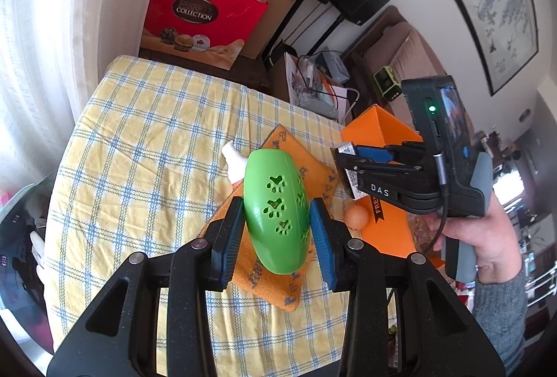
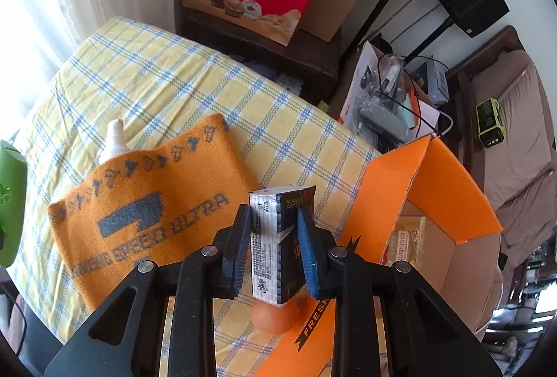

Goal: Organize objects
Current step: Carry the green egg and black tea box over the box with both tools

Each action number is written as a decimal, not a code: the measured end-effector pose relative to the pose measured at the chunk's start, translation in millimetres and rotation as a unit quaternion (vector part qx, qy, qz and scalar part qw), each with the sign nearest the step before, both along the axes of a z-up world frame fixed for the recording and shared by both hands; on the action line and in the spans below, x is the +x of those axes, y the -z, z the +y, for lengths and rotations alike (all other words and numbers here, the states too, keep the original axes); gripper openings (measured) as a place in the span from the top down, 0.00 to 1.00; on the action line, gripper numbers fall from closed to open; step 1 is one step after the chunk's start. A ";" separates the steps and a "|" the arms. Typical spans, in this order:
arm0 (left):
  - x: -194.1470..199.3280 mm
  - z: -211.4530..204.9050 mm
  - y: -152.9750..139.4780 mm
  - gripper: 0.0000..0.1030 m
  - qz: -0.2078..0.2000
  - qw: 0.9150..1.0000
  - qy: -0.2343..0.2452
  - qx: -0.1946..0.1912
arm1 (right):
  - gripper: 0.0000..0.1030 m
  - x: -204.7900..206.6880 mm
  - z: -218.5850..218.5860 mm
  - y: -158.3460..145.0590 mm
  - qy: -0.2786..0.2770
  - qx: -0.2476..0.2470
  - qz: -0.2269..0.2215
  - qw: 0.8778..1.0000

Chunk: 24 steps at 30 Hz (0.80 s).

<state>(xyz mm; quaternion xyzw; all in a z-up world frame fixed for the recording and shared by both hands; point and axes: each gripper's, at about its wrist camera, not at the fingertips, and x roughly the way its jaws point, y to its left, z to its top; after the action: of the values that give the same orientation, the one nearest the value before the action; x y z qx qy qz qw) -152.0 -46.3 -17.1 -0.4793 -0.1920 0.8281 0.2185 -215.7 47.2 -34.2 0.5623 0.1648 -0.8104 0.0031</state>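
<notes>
Left claw clamps green pod; right claw clamps tissue pack

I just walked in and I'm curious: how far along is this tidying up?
Partway, it seems. The orange box already holds some packets. In hand: the left gripper grips a green paw-print case, the right gripper a small tissue pack. Left on the table: the orange cloth, a white bottle, an orange ball.
</notes>
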 end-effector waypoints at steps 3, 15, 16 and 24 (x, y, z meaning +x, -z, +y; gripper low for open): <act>-1.1 -3.1 -4.8 0.66 0.003 1.000 -0.004 0.001 | 0.75 8.1 -5.8 -19.5 -0.009 -0.019 0.018 1.000; -5.8 27.9 -37.2 0.66 0.024 0.999 0.021 0.010 | 0.74 43.8 -4.4 -76.4 -0.018 -0.051 0.063 0.997; -6.5 34.6 -40.2 0.66 0.025 0.999 0.027 0.014 | 0.74 46.6 0.0 -79.8 -0.016 -0.053 0.066 0.996; -12.4 88.7 -58.1 0.66 0.022 0.997 0.072 0.027 | 0.74 64.7 40.7 -98.8 0.016 -0.066 0.084 0.994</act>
<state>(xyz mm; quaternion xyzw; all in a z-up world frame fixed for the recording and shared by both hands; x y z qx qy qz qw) -164.5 42.4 41.0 -0.4674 -0.1745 0.8151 0.2943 -151.0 87.9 64.6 0.4935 0.1013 -0.8637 0.0132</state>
